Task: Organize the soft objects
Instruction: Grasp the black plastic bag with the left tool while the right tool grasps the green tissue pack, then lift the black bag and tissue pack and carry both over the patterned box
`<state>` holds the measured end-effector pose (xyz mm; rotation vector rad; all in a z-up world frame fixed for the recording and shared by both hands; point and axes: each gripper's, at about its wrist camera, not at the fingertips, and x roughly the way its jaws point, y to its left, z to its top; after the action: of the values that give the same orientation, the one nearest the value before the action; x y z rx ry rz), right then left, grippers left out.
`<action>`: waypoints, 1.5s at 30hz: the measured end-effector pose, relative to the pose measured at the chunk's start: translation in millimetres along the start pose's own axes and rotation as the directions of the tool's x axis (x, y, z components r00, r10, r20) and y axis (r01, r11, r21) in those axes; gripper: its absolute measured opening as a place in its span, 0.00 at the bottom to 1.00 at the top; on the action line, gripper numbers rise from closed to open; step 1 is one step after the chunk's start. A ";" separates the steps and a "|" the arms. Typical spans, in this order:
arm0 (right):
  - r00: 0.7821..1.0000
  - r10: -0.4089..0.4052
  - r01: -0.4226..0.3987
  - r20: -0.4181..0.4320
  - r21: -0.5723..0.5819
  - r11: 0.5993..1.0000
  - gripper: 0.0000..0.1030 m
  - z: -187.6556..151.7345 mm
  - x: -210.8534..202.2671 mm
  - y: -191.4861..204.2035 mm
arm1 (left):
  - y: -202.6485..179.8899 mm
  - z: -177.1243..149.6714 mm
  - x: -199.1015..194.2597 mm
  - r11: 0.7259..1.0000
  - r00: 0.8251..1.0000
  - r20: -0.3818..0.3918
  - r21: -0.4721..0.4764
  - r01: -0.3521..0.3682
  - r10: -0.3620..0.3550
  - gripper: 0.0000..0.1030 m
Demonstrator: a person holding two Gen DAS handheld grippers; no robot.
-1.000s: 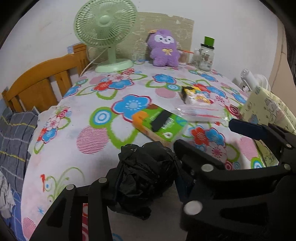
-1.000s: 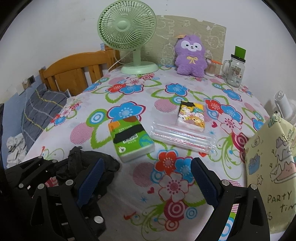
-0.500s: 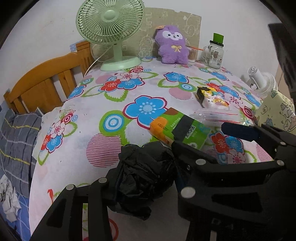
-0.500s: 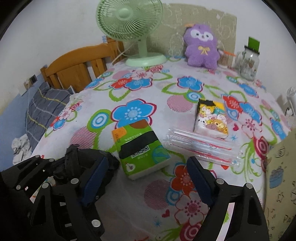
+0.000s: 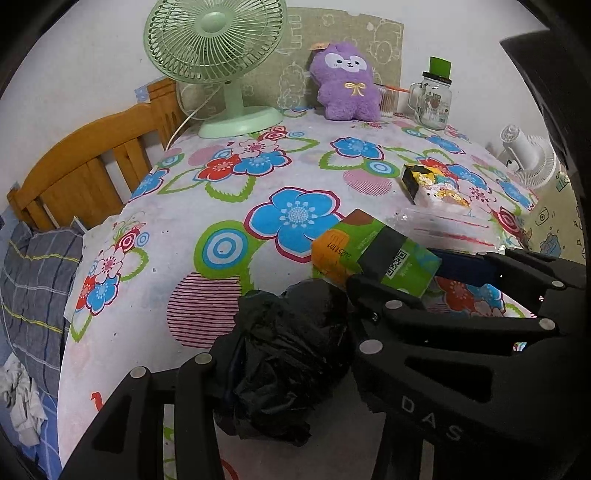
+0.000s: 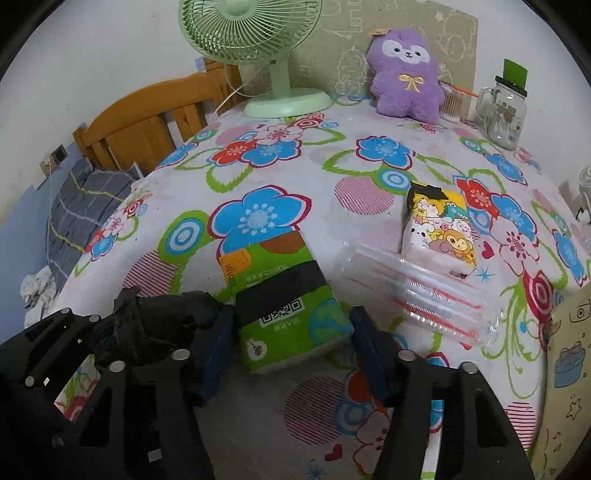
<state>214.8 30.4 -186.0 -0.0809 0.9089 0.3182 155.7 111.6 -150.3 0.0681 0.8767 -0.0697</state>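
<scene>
The left gripper [image 5: 291, 354] pinches a crumpled black plastic bag [image 5: 288, 354] between its two fingers, low over the near edge of a table covered by a flowered cloth [image 5: 207, 206]; the bag hides the inner faces of the fingers. Just to its right, the right gripper [image 6: 291, 339] is spread wide, one blue-padded finger on each side of a green tissue pack [image 6: 284, 302] lying on the cloth; whether the pads touch the pack cannot be told. In the left wrist view this gripper covers the pack's near end. Beyond the pack lie clear zip bags with red strips [image 6: 413, 291], touching a cartoon-printed tissue pack [image 6: 439, 229]. At the far edge stand a green fan [image 6: 255, 29], its top cut off, a purple plush toy [image 6: 404, 77] and a glass jar mug [image 6: 504, 110]. A yellow party bag [image 6: 569, 354] is cut off at right. A wooden bed frame [image 5: 85, 166] shows at left.
</scene>
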 end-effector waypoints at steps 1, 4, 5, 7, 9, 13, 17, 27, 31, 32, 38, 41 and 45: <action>1.000 -0.001 0.001 0.001 0.001 1.000 0.59 -0.1 -0.1 -0.2 | -0.6 0.3 0.1 1.000 1.000 0.000 -0.002 -0.003 0.003 0.49; 1.000 -0.001 0.001 -0.004 0.005 1.000 0.54 -0.6 -1.6 -1.3 | -2.4 0.2 -0.2 1.000 1.000 0.002 -0.006 -0.004 0.004 0.48; 1.000 0.004 -0.004 -0.006 0.005 1.000 0.54 -1.1 -2.7 -1.5 | -2.9 0.1 -0.6 1.000 1.000 0.001 -0.010 0.000 0.000 0.47; 1.000 0.006 -0.006 -0.006 0.006 1.000 0.53 -2.5 -5.4 -1.7 | -5.2 -0.9 -2.7 1.000 1.000 0.001 -0.011 0.008 -0.008 0.46; 1.000 0.005 -0.005 -0.001 0.003 1.000 0.53 -4.8 -9.6 -1.6 | -7.8 -2.1 -5.1 1.000 1.000 0.003 -0.013 0.016 -0.016 0.45; 1.000 -0.006 0.006 0.018 0.000 1.000 0.53 -8.6 -20.0 -2.4 | -11.5 -3.9 -11.8 0.998 0.999 0.008 -0.040 0.048 -0.048 0.44; 0.999 -0.015 0.015 0.040 0.002 1.000 0.53 -13.3 -33.7 -4.7 | -19.1 -5.0 -20.3 0.998 0.998 0.021 -0.044 0.052 -0.051 0.44; 0.991 -0.050 0.046 0.123 0.034 0.998 0.53 -21.5 -74.9 -20.2 | -43.6 -1.5 -48.6 0.997 0.995 0.086 -0.061 0.056 -0.051 0.44; 0.988 -0.055 0.050 0.142 0.041 0.998 0.53 -24.4 -89.0 -25.0 | -52.7 -0.6 -59.9 0.996 0.993 0.103 -0.060 0.058 -0.052 0.44; 0.987 -0.058 0.052 0.150 0.042 0.998 0.53 -25.8 -93.8 -26.0 | -55.3 -0.8 -63.6 0.996 0.993 0.109 -0.060 0.059 -0.052 0.44; 0.980 -0.067 0.059 0.186 0.051 0.997 0.53 -32.3 -117.6 -33.8 | -70.1 -1.5 -83.0 0.997 0.989 0.141 -0.046 0.060 -0.053 0.44; 0.977 -0.072 0.061 0.199 0.059 0.996 0.53 -35.0 -130.0 -38.4 | -76.4 -0.3 -91.2 0.997 0.987 0.152 -0.036 0.061 -0.055 0.44; 0.971 -0.080 0.066 0.224 0.067 0.996 0.53 -37.1 -147.1 -43.8 | -86.6 2.0 -104.4 0.998 0.983 0.175 -0.021 0.062 -0.057 0.44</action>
<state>115.9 -53.6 -96.0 -0.0226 0.6860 0.2262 82.9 28.7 -71.3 0.0105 0.7044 -0.1180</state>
